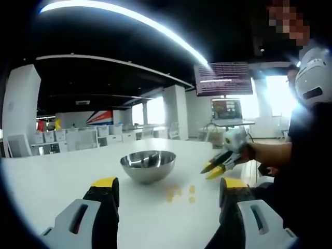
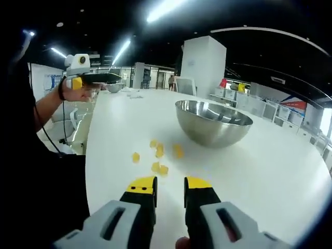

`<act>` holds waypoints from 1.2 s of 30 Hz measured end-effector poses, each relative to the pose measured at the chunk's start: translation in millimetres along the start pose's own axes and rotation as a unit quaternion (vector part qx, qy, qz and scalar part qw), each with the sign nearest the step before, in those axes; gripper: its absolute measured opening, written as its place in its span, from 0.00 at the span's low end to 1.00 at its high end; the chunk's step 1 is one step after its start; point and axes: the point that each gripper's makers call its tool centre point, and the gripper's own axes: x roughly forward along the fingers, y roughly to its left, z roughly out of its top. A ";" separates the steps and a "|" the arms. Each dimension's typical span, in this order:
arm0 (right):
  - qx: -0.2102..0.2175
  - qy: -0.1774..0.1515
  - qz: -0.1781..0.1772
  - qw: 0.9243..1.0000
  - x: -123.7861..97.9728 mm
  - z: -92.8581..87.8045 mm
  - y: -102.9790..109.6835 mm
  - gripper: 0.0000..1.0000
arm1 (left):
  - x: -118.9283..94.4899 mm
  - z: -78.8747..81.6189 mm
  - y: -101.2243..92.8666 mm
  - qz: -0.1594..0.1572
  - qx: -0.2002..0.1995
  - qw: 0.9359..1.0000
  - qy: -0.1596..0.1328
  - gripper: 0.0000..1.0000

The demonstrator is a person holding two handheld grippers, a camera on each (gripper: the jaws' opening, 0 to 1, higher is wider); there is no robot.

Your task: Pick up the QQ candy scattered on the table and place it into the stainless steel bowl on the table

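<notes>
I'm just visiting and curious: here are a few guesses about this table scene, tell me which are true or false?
1. The stainless steel bowl stands upright on the white table. True.
2. The yellow candies are already in the bowl. False: they lie scattered on the table beside it.
3. The right tool holds a candy. False: nothing sits between its jaws.
4. The left tool has its jaws wide apart. True.
5. The table is black. False: it is white.
</notes>
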 end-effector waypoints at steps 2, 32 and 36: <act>0.004 -0.001 0.007 1.000 7.1 -0.1 0.2 0.22 | -0.8 -0.8 -0.8 0.000 0.000 1.000 0.001 0.80; -0.004 0.017 0.049 0.999 48.1 -7.5 12.4 0.10 | -11.2 -2.8 5.3 0.012 -0.002 1.000 0.001 0.80; 0.000 0.010 0.048 0.999 44.2 -3.1 11.5 0.09 | -9.6 -2.3 3.7 0.010 -0.002 1.000 0.001 0.80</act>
